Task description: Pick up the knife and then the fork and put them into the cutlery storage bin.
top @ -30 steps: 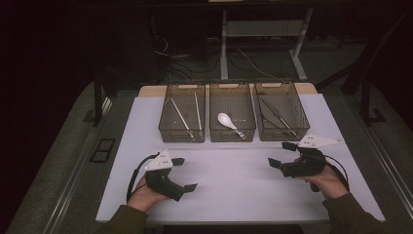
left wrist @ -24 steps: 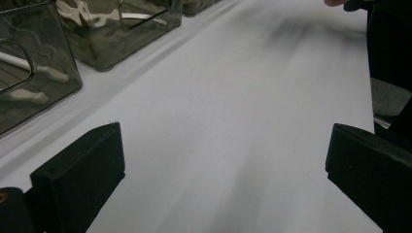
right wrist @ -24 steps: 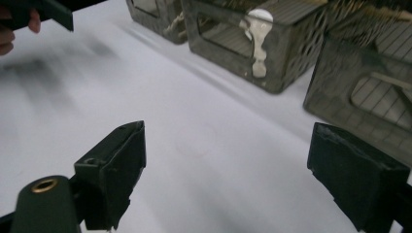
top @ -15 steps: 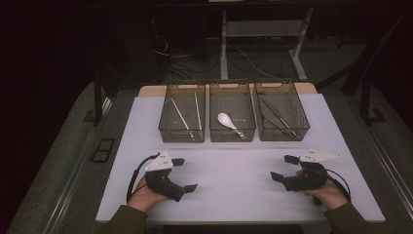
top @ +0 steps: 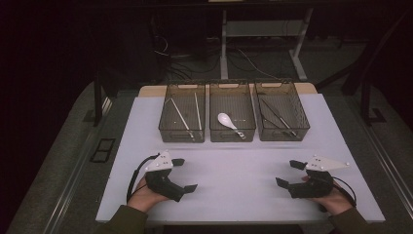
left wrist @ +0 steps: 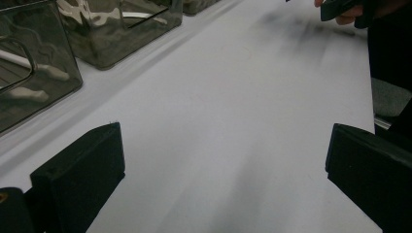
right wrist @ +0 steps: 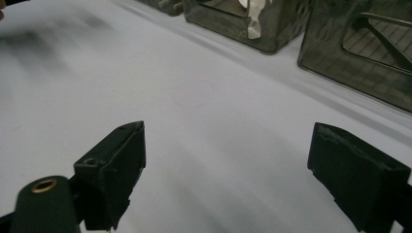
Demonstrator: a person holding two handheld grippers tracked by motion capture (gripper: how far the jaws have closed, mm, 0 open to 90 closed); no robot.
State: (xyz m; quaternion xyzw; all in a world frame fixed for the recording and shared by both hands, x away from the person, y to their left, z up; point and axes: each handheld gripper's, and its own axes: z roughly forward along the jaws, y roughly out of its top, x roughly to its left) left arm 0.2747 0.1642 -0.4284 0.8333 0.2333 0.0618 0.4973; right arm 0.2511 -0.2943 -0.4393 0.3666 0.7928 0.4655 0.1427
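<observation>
Bins (top: 232,127) beyond both grippers, middle one with seemingly white spoon (top: 227,120).

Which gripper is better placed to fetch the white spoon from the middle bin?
Neither clearly: left gripper and right gripper both sit open and empty, about equally far from the white spoon in the middle bin.

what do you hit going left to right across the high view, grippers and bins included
left gripper → left bin with chopsticks → middle bin with white spoon → right bin with dark utensils → right gripper
</observation>
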